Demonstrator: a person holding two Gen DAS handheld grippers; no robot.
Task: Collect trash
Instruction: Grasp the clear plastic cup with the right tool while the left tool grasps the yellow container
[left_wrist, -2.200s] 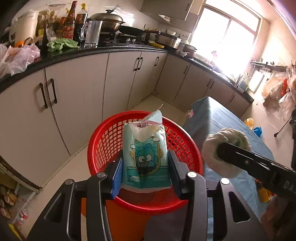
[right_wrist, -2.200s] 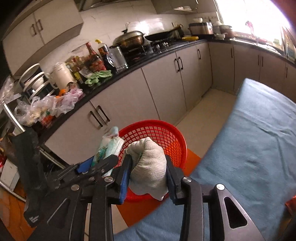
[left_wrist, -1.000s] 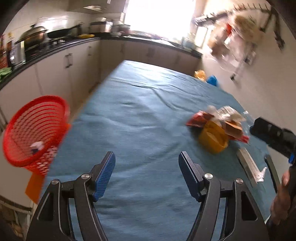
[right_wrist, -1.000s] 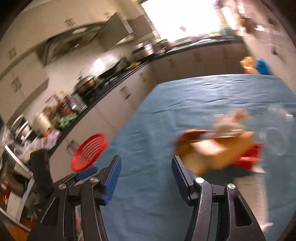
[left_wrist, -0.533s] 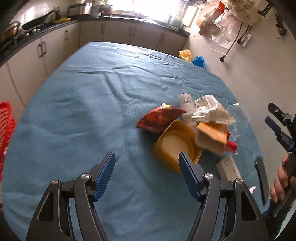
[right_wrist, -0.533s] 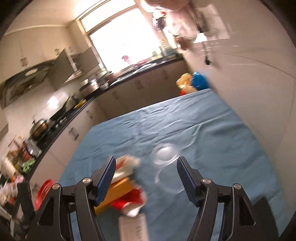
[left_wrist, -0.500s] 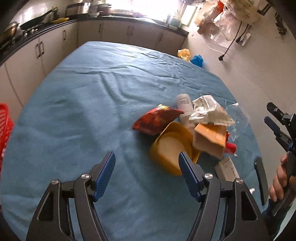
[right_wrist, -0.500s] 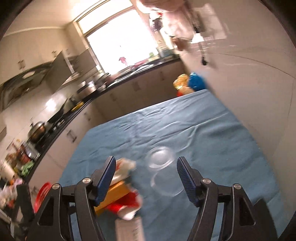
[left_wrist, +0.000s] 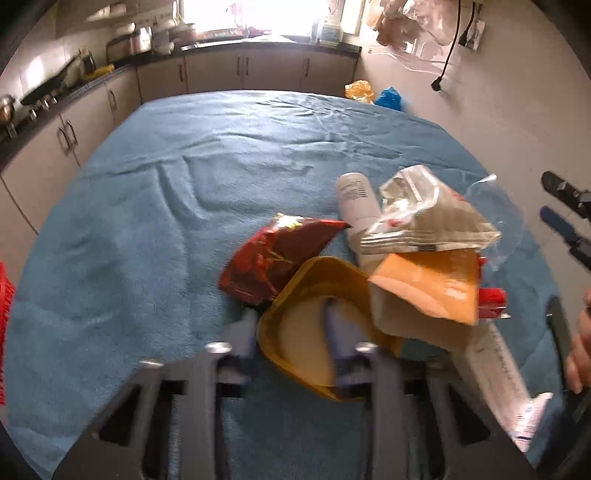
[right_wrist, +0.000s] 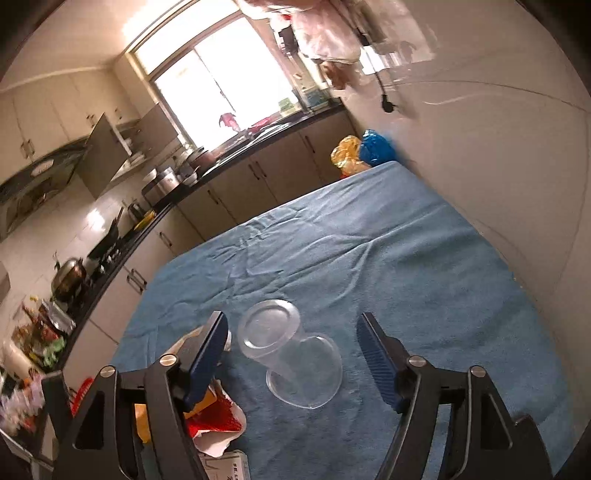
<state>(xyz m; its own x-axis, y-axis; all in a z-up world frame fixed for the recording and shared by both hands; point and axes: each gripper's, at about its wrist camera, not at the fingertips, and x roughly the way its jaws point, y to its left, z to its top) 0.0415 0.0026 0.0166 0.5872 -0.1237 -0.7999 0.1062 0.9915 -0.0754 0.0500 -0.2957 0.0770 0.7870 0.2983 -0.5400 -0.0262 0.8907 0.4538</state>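
A heap of trash lies on the blue tablecloth (left_wrist: 184, 192). In the left wrist view I see a yellow tray (left_wrist: 314, 332), a red snack bag (left_wrist: 277, 254), a silver wrapper (left_wrist: 424, 214), an orange paper bag (left_wrist: 424, 291), a white bottle (left_wrist: 356, 199) and a white carton (left_wrist: 495, 362). My left gripper (left_wrist: 291, 328) is blurred, its fingers on either side of the yellow tray's near part. My right gripper (right_wrist: 295, 350) is open around a clear plastic cup (right_wrist: 291, 354) lying on its side, not touching it.
The red basket's rim (left_wrist: 4, 310) shows at the left edge, off the table; it also shows in the right wrist view (right_wrist: 83, 391). Kitchen cabinets and counter (left_wrist: 240, 70) run behind the table. Yellow and blue bags (right_wrist: 362, 151) sit at the far corner by the wall.
Both grippers dropped their items in the red basket and swung back to the table. The left has closed in on the yellow tray; the right has moved nearer the clear cup.
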